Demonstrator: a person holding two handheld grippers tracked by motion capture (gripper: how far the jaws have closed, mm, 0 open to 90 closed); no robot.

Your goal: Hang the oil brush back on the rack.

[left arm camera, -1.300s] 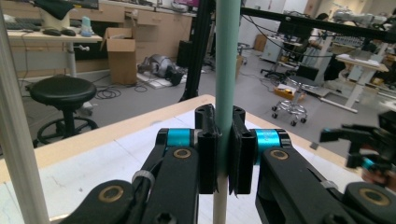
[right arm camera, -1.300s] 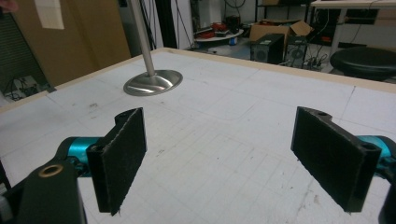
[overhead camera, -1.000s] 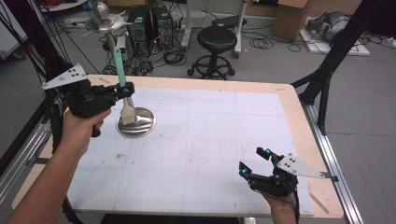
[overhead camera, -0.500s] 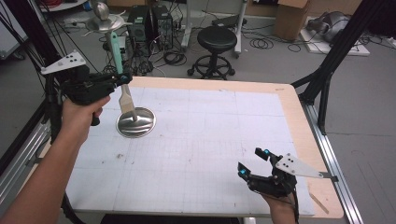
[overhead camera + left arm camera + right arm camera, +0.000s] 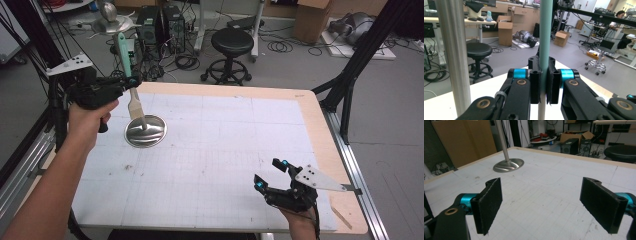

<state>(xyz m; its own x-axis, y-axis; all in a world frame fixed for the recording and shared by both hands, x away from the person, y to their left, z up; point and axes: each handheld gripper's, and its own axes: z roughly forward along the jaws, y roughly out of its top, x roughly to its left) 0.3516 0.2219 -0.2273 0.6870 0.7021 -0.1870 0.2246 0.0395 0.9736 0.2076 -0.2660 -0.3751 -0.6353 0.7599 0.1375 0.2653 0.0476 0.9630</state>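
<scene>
Our white table point(image 5: 225, 165) stands in a cluttered lab; the left gripper point(image 5: 544, 85) clamps a teal-handled brush point(image 5: 545, 37), while the right gripper point(image 5: 541, 200) gapes empty.

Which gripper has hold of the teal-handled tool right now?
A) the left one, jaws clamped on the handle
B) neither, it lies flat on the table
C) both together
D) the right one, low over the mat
A: the left gripper has its pads pressed on the teal-handled tool; the right gripper is open, with nothing between its pads.
</scene>
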